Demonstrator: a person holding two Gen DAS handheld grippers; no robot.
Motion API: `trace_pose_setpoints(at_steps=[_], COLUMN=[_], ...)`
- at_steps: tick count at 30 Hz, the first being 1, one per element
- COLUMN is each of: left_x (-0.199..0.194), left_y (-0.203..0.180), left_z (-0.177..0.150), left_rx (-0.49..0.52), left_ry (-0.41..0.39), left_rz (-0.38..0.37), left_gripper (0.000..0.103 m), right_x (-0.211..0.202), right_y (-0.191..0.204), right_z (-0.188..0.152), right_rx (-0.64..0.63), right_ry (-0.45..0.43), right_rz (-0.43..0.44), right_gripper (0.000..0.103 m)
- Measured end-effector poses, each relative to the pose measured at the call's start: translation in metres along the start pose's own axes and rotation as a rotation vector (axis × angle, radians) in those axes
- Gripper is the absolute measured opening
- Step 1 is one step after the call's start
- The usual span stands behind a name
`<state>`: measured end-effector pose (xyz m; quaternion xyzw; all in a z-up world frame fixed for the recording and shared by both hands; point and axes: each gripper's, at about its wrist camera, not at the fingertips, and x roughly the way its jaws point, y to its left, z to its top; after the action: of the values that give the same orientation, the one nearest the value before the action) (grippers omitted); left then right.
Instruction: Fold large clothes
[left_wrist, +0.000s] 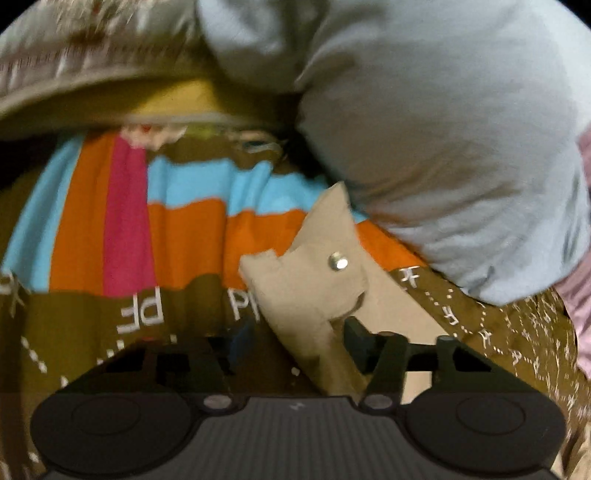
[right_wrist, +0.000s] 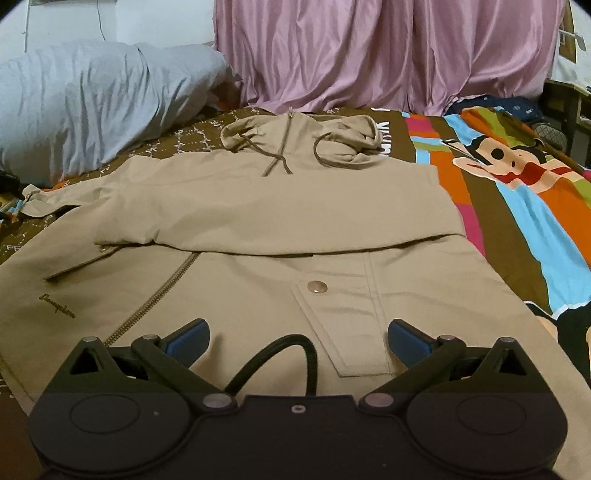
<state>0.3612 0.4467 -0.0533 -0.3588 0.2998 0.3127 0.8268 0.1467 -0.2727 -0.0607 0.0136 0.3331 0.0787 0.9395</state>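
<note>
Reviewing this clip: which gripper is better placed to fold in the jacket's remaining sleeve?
Left. The left gripper already has the tan cuff between its fingers, beside the pillow. The right gripper hangs open over the jacket near its pocket flap, holding nothing.

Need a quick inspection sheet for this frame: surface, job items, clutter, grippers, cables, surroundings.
Surface: bed with brown and striped cartoon sheet.
Job's things: tan hooded jacket lying flat, front up, zip partly open; one sleeve folded across the chest; sleeve cuff with a snap at the left gripper.
Clutter: grey pillow beside the jacket.
Grippers: left gripper has cuff fabric between its jaws, grip unclear; right gripper open above the pocket flap.
Cables: black cable looping at the right gripper.
Surroundings: pink curtain behind the bed.
</note>
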Motion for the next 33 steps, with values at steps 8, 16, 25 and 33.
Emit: trace_pose_setpoints(at_steps=[8,16,25,33], left_x=[0.007,-0.065,-0.219,-0.299], left_y=[0.005,-0.064,-0.191,-0.270], left_z=[-0.012,-0.034,-0.107,-0.245], left_rx=[-0.067,0.270,0.641,0.796], left_ry=[-0.017,-0.254,-0.550,-0.510], left_rz=[-0.041,0.060,-0.198,-0.436], left_gripper=[0.015,0.014,0.014,0.013], right_x=[0.004,0.000,-0.018,-0.049], right_y=[-0.003,-0.010,-0.022,-0.048], right_z=[-0.004,-0.007,-0.009,0.007], right_rx=[0.007,0.049,0.136,0.299], right_ry=[0.018,-0.015,-0.130,-0.248], right_rz=[0.011,0.036,0.073,0.061], right_gripper=[0.102,0.102,0.102,0.102])
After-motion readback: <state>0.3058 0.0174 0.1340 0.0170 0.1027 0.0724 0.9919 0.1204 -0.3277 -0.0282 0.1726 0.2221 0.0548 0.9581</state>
